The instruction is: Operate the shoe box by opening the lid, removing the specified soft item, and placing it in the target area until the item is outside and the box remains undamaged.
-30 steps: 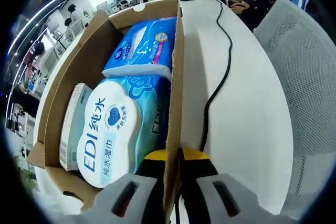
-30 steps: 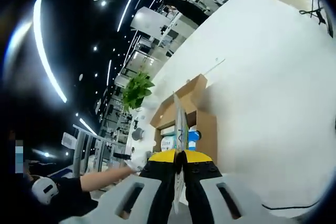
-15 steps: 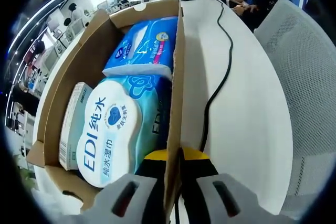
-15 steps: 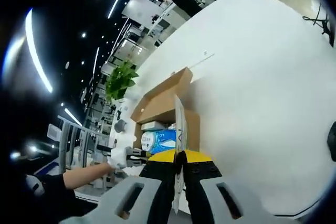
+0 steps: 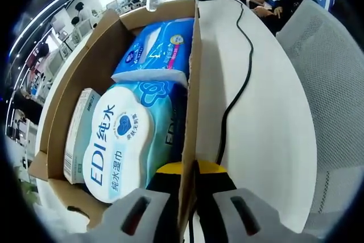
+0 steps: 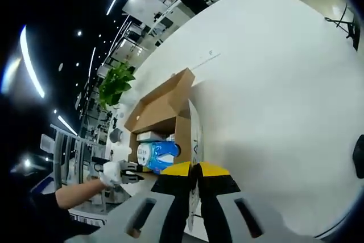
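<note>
Gripping the long side wall of the open shoe box w/ left gripper, jaws pinched tight on the cardboard edge, one inside the box, one outside. Inside, nearest the jaws: round-topped wet wipes pack, white lid w/ blue "EDI" print, lying flat. Just left of it, a slim white carton standing on its side against the far wall. Beyond the wipes, toward the far end of the box, a blue soft pack, touching the wipes pack. Right of the box, white table w/ black cable trailing across it; white mesh chair further right.

From right gripper view: right gripper clamped shut on a thin white-faced flap, held edge-on. Box sits open on the table, brown lid flap raised behind, blue pack visible inside. Green plant far left; a person's hand w/ the other gripper at the box's left.
</note>
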`<state>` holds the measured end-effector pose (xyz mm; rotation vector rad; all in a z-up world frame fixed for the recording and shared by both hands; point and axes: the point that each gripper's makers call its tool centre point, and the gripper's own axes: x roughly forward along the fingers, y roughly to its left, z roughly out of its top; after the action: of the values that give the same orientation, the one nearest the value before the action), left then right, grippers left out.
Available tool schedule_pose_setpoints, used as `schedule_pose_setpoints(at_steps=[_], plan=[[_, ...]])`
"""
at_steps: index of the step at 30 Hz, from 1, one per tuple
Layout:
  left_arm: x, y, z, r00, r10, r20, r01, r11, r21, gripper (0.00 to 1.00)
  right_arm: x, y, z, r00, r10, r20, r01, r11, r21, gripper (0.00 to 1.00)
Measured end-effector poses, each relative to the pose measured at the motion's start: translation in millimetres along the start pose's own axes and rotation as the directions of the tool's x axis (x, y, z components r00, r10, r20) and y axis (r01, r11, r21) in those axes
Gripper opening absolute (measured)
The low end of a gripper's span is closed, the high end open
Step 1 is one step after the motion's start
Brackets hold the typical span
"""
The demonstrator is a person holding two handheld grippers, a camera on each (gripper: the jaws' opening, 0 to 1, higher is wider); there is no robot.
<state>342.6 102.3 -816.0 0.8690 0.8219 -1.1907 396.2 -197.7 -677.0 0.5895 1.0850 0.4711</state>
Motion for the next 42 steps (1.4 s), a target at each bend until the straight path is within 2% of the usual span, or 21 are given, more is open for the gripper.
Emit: schedule_pose_setpoints(at_steps=[6,14,18,23,28,42], plan=[[0.1,0.1,0.2,1.000,0.001,0.001,-0.001,1.000,0.003,0.03,14.2,6.4,-10.7,0.999,-0.032,-0.020,0.031,1.000,-0.002,0.00],[-0.1,-0.2,0.8,1.000,0.000,0.000,0.000,1.000,0.003,0.03,28.4,-0.5,-5.7,0.998,-0.024,-0.050,0.024,1.000,0.004,0.00],[-0.4,-0.6,1.2,1.000,0.000,0.000,0.000,1.000,0.001,0.03,35.7,-17.6,-1.0,0.996,-0.045,-0.075,0.046,0.999,0.004,0.00],[-0.1,-0.6,1.3,1.000,0.001,0.000,-0.001,1.000,-0.002,0.03,39.8,-26.1,-5.3,0.993,-0.064,-0.099,0.065,0.998,0.000,0.00],[-0.4,-0.8,1.6,1.000,0.001,-0.001,-0.001,1.000,-0.003,0.03,43.6,-41.3,2.2,0.993,-0.080,-0.086,0.080,0.997,-0.002,0.00],[0.1,-1.0,2.3,1.000,-0.001,-0.002,0.001,1.000,-0.006,0.03,40.5,-67.8,-1.5,0.987,-0.143,-0.074,0.143,0.990,-0.003,0.04]])
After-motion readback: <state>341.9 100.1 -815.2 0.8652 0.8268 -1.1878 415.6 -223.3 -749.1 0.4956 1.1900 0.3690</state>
